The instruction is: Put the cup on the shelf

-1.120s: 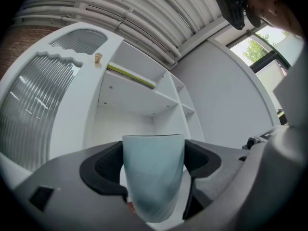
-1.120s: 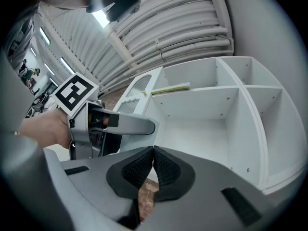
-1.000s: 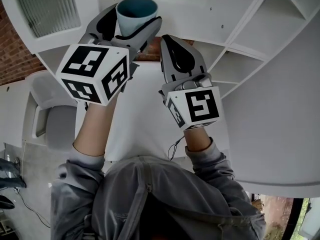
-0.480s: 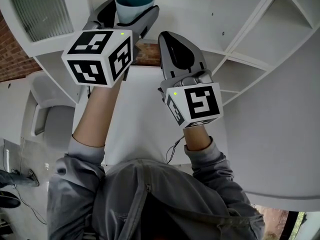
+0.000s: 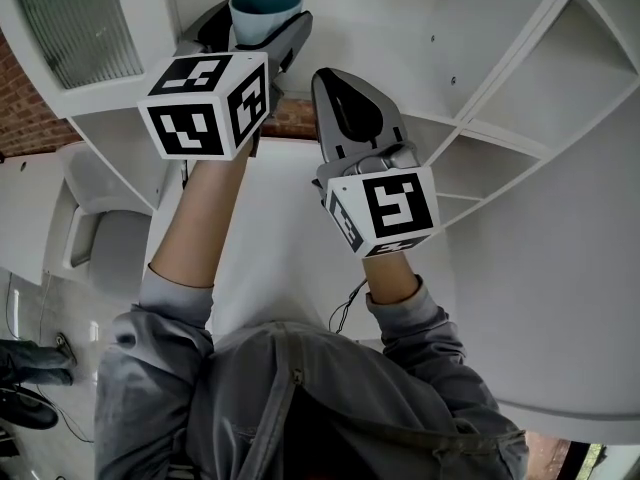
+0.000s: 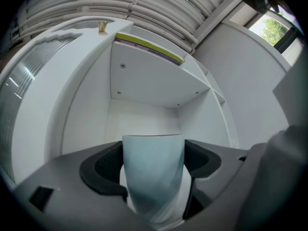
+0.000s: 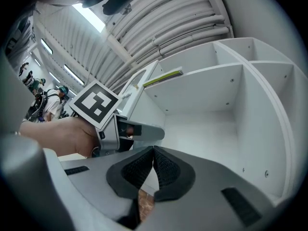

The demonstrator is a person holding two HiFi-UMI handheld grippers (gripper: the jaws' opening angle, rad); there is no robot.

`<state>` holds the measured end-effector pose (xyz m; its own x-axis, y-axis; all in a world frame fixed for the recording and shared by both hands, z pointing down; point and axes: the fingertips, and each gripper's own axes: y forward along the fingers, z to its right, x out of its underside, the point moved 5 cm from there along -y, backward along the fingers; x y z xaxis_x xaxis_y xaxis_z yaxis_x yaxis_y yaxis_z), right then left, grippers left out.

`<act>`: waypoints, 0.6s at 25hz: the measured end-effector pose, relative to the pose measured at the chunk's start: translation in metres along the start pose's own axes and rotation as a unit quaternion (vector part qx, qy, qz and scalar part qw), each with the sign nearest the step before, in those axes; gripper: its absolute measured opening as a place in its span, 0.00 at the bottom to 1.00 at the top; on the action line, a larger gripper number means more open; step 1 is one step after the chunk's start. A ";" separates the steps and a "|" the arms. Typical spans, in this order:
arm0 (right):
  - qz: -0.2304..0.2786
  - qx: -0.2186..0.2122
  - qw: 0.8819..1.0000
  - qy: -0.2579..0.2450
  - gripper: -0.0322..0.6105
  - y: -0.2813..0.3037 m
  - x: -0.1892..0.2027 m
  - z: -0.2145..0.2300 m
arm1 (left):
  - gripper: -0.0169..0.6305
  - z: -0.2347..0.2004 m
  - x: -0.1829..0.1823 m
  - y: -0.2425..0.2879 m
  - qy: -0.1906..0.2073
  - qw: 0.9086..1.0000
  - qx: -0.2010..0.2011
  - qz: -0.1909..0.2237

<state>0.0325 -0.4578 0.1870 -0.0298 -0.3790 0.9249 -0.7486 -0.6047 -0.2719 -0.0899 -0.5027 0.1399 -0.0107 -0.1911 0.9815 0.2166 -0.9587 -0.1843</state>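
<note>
A pale blue cup (image 5: 266, 8) stands upright in the firm grip of the left tongs (image 5: 254, 36), raised in front of an open compartment of the white shelf (image 5: 505, 133). The right tongs (image 5: 337, 80), jaws pressed together on nothing, hover just beside the left pair, facing the shelf's neighbouring compartments.

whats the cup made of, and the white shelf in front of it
Pale blue tapered cup with a darker teal inside: smooth wall with a soft, even sheen, so probably glazed ceramic, though moulded plastic can't be ruled out. White compartment shelf: flat matte panels with small screw heads showing, likely painted or laminated board rather than metal; no grain is visible.
</note>
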 end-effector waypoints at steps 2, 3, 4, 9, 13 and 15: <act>-0.002 -0.002 1.000 0.004 0.09 0.003 0.005 0.002 | 0.61 -0.002 0.004 0.003 0.001 1.000 -0.007 -0.006; -0.002 -0.003 1.000 0.005 0.09 0.003 0.006 0.003 | 0.61 -0.003 0.006 0.004 0.002 1.000 -0.009 -0.009; -0.001 -0.003 1.000 0.006 0.09 0.004 0.007 0.004 | 0.61 -0.004 0.007 0.005 0.003 1.000 -0.011 -0.011; 0.004 -0.006 1.000 0.009 0.09 0.007 0.007 0.003 | 0.61 -0.010 0.011 0.006 0.000 1.000 -0.018 -0.019; 0.003 -0.007 1.000 0.009 0.09 0.007 0.006 -0.001 | 0.61 -0.012 0.011 0.005 0.001 1.000 -0.016 -0.019; 0.003 -0.007 1.000 0.009 0.09 0.006 0.005 -0.004 | 0.61 -0.013 0.011 0.004 0.004 1.000 -0.017 -0.018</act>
<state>0.0255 -0.4608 0.1908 -0.0461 -0.3703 0.9278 -0.7582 -0.5918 -0.2739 -0.1014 -0.5117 0.1497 -0.0262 -0.1582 0.9871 0.1823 -0.9716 -0.1509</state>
